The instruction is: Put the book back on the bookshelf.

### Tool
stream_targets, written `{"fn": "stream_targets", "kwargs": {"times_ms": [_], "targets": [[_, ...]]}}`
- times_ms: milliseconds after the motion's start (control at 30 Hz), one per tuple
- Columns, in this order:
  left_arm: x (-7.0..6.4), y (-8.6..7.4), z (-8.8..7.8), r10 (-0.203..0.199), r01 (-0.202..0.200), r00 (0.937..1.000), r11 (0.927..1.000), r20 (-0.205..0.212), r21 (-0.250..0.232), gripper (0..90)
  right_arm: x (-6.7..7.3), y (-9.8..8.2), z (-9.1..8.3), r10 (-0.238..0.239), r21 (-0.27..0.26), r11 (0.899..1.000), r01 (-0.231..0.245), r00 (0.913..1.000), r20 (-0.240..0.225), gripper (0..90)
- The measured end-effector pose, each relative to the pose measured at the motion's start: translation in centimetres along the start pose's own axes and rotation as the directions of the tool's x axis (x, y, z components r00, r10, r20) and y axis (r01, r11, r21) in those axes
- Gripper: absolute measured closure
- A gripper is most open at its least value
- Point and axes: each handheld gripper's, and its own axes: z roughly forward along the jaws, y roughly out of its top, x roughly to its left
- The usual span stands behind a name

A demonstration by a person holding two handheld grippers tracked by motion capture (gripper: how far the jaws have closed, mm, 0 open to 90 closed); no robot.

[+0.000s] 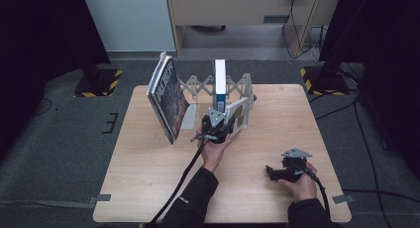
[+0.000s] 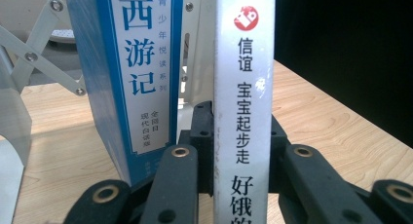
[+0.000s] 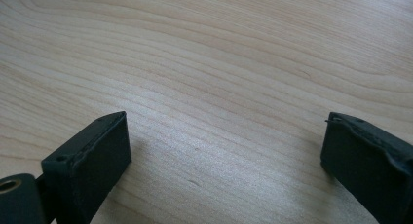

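At the rear centre of the table (image 1: 148,188): I have the expanding book rack (image 1: 198,86), with the work going on at its right half
Left gripper (image 1: 216,125): in the left gripper view my jaws sit narrow, clamped on the spine of the white book (image 2: 243,107), one pad on each cover
White book, position: held upright on edge, spine towards me, just beside the blue book (image 2: 134,73) and to its right; whether its bottom edge rests on the table I cannot tell
Blue book: upright in the rack, with a thin gap between it and the white book
Leaning books (image 1: 167,96): a stack at the rack's left end, tilted, well apart from my grip
Right gripper (image 1: 283,172): jaws wide and holding nothing, low over bare wood near the table's front right, well apart from the rack
Step in hand, my judgement: seating the white book into the rack beside the blue one
Risk 1: the grip is low on a tall spine, so the book could pivot between the pads and tip sideways
Risk 2: a tilt to the left would knock the blue book over
Risk 3: letting go before the book is supported by the rack would drop it flat
Risk 4: pushing hard could slide the light rack back
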Motion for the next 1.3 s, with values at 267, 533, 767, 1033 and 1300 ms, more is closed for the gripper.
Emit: {"fn": "stream_targets", "kwargs": {"times_ms": [267,533,767,1033,1300], "targets": [[0.1,-0.2,0.7,-0.019,0.018,0.9996,0.9997,-0.019,-0.015,74.3,0.0,0.0,0.0,0.0,0.0,1.0,0.0,1.0,0.0,4.3],[-0.2,-0.7,0.6,0.002,-0.002,0.9998,0.9998,-0.019,-0.019,73.9,0.0,0.0,0.0,0.001,0.0,1.0,-0.001,1.0,0.0,4.3],[-0.7,-1.7,-0.2,0.028,-0.028,0.9995,0.9993,-0.014,0.024,73.3,0.0,0.0,0.0,0.0,0.0,1.0,0.0,1.0,-0.001,4.1],[-0.8,-3.8,-0.7,0.063,-0.063,0.998,0.9926,0.004,0.104,72.6,0.0,0.0,0.0,-0.001,0.001,1.0,0.001,1.0,-0.002,4.0],[-0.5,-5.6,-0.8,0.062,-0.062,0.9981,0.9882,0.001,0.14,72.8,0.0,0.0,0.0,-0.004,0.004,1.0,0.004,1.0,-0.004,3.6]]}}
